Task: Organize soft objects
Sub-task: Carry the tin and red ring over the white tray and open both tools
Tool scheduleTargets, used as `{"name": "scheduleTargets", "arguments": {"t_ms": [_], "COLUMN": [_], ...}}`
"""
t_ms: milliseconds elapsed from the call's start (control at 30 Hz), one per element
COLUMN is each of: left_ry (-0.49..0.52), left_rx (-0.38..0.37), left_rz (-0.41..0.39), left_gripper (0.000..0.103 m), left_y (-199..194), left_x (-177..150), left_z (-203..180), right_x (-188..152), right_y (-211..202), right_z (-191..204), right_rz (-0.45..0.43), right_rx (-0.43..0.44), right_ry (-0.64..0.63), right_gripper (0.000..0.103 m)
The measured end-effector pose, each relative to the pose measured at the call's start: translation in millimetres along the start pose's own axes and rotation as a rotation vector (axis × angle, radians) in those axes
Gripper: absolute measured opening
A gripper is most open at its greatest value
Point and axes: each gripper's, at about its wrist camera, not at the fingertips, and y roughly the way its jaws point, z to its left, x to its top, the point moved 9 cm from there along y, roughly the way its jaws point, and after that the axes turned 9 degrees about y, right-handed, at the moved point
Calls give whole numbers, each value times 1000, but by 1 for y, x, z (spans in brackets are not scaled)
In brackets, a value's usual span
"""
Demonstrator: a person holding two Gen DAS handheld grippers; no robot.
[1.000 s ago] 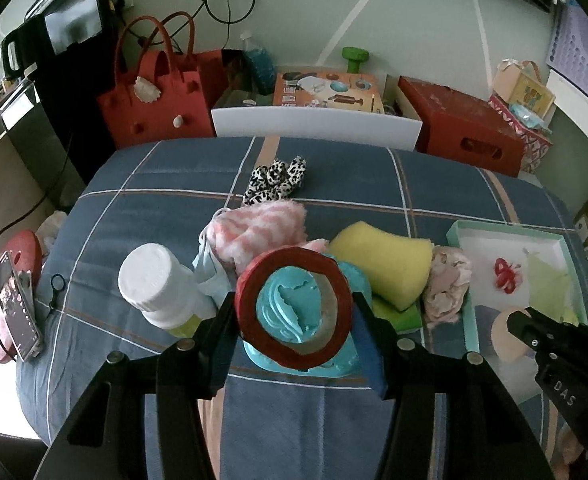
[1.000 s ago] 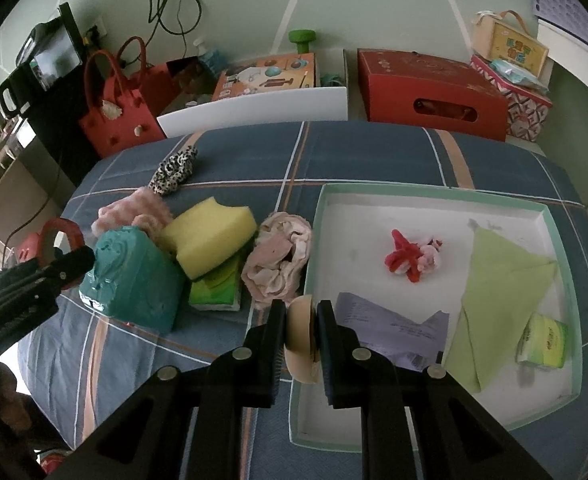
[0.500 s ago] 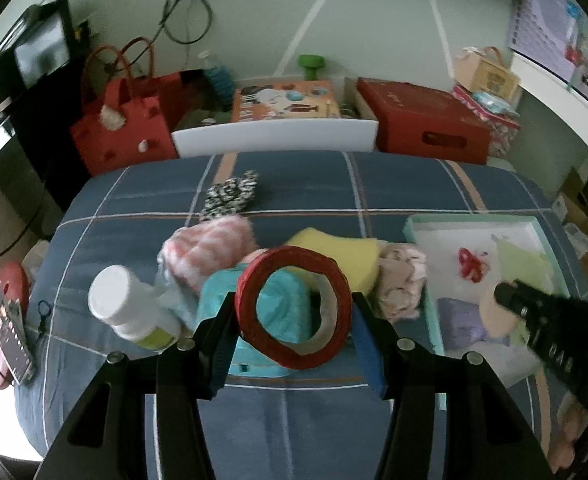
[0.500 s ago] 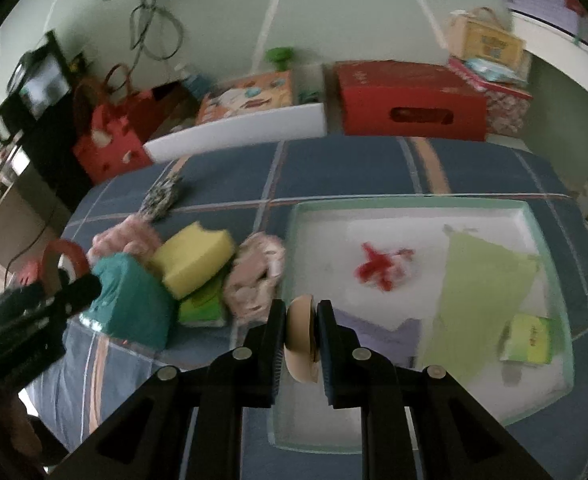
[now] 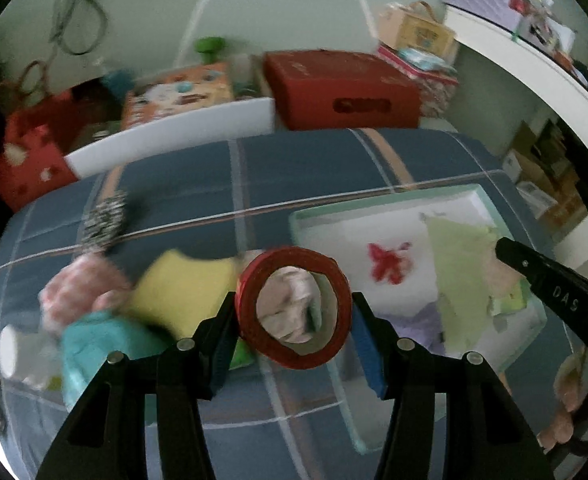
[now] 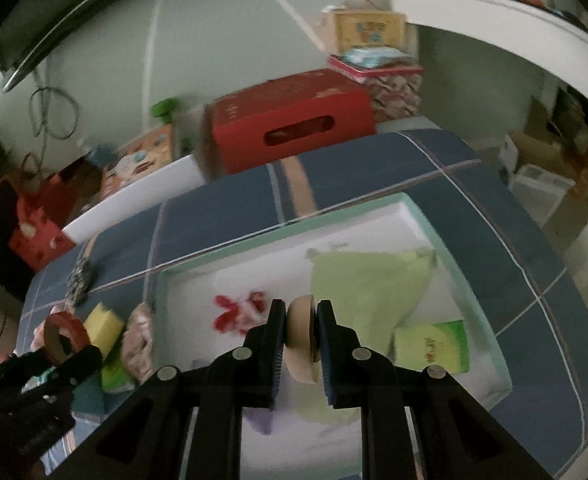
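Observation:
My left gripper (image 5: 294, 320) is shut on a red tape roll (image 5: 294, 308) and holds it above the table, near the left edge of the mint-rimmed tray (image 5: 378, 206). My right gripper (image 6: 301, 340) is shut on a beige round puff (image 6: 301, 336) and hovers over the tray (image 6: 285, 230). In the tray lie a light green cloth (image 6: 370, 284), a red-and-pink soft piece (image 6: 239, 310) and a green packet (image 6: 434, 346). Left of the tray are a yellow sponge (image 5: 181, 288), a pink cloth bundle (image 5: 294, 312), a striped pink cloth (image 5: 81, 292) and a teal soft object (image 5: 105, 344).
The table has a blue plaid cover (image 5: 314, 168). A leopard-print piece (image 5: 107, 216) lies further back. A white bottle (image 5: 17, 354) lies at the left edge. A red box (image 5: 342, 90), a red bag (image 5: 29, 152) and a white board (image 5: 173, 138) stand behind the table.
Both grippers have swung to the right. The left one with the tape roll now stands near the tray's left edge; the right one with the puff is further over the tray.

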Motion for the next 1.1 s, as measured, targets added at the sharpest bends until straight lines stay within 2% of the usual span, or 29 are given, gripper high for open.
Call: {"name": "scheduleTargets", "arguments": {"t_ms": [100, 233, 433, 467, 533, 600, 633, 700, 733, 767, 900, 1067, 1100], "left_ry": [23, 39, 4, 4, -1, -11, -21, -35, -41, -48, -84, -126, -138], "left_rx": [-34, -60, -87, -86, -80, -88, -98, -90, -80, -73, -38, -38, -40], "left_rz": [24, 16, 31, 27, 20, 14, 8, 4, 0, -6, -21, -25, -24], "left_gripper": [55, 55, 57, 59, 78, 82, 82, 82, 83, 83, 83, 85, 89], "left_y": [20, 38, 66, 67, 67, 65, 62, 58, 56, 54, 43, 33, 31], "left_x": [12, 29, 40, 41, 41, 41, 40, 40, 41, 41, 40, 33, 31], "left_z": [-19, -36, -43, -43, -43, -43, -42, -39, -36, -33, -18, -2, 1], "right_x": [8, 18, 20, 20, 20, 20, 21, 21, 20, 20, 17, 17, 18], "right_y": [5, 5, 10, 10, 10, 10, 10, 11, 11, 10, 12, 8, 5], "right_z": [-9, -11, -18, -19, -21, -21, -21, -23, -24, -26, -32, -36, -36], "right_rz": [-19, -60, -68, -67, -65, -62, -67, -67, -67, -68, -40, -54, -63], "right_rx": [-12, 28, 9, 8, 8, 9, 2, -24, -32, -35, -38, -66, -64], "right_ry": [13, 33, 48, 53, 61, 55, 50, 43, 44, 46, 72, 65, 63], "right_gripper": [17, 17, 17, 18, 18, 18, 22, 42, 65, 72, 74, 101, 102]}}
